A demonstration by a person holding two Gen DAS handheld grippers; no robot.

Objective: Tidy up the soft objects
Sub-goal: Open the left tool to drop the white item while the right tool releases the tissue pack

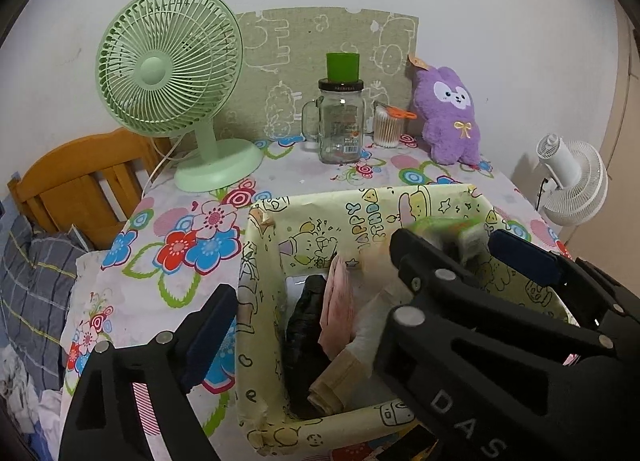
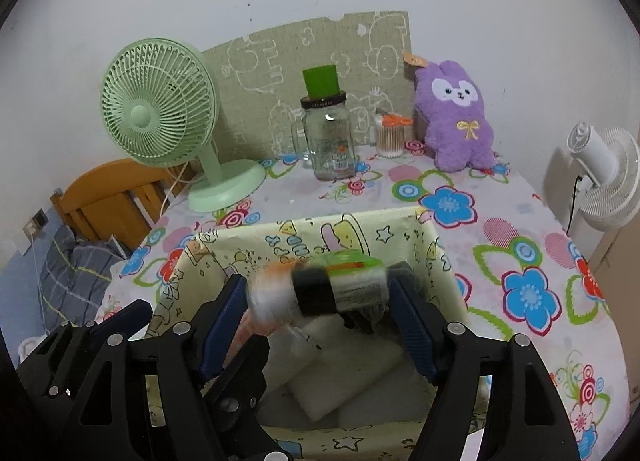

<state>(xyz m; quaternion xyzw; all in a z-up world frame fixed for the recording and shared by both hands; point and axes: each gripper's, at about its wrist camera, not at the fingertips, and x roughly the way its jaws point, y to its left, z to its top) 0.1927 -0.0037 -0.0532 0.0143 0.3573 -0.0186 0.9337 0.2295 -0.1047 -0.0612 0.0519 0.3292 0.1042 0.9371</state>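
A yellow cartoon-print basket (image 1: 256, 301) (image 2: 436, 257) stands on the floral tablecloth, directly below both grippers. Inside lie a black bundle (image 1: 304, 321), a pink cloth (image 1: 338, 309), a beige cloth (image 1: 340, 377) and white pads (image 2: 348, 373). A green, black and white package (image 2: 340, 289) (image 1: 452, 229) is blurred between the sharp pads of my right gripper (image 2: 320, 277) (image 1: 460, 249), loose above the basket. My left gripper (image 1: 320, 293) is open and holds nothing. Its right finger is hidden behind the right gripper. A purple plush rabbit (image 1: 448, 117) (image 2: 460, 121) sits at the back right.
At the back stand a green desk fan (image 1: 168, 61), a glass jar mug (image 1: 340, 121) with a green cup on it, and a cotton swab tub (image 1: 386, 127). A white fan (image 1: 572, 181) is off the right edge. A wooden headboard (image 1: 80, 181) and bedding are on the left.
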